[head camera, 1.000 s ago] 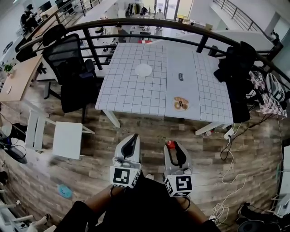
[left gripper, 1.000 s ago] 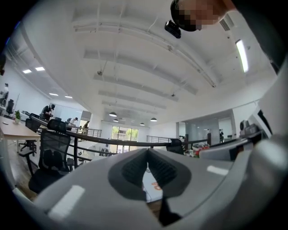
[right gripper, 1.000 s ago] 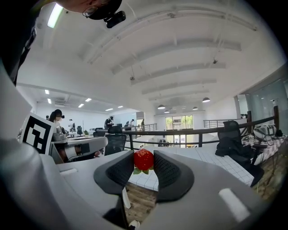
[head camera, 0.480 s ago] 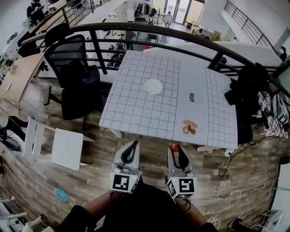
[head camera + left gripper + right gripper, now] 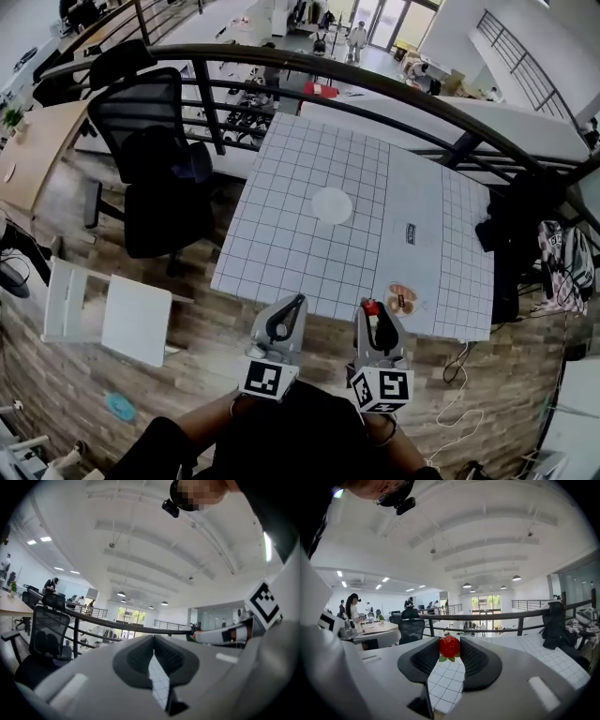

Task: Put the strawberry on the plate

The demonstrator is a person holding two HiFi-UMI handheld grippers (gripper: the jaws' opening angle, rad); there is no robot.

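Right gripper (image 5: 450, 642) pinches bumpy red strawberry (image 5: 449, 648).

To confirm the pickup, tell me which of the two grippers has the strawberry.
The right gripper: a red strawberry is pinched between its jaw tips. The left gripper has its jaws closed together with nothing between them.

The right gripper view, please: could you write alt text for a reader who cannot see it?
The right gripper holds a red strawberry between the tips of its two grey jaws. Past them lies a white table with a grid pattern, then a dark railing and an open office.
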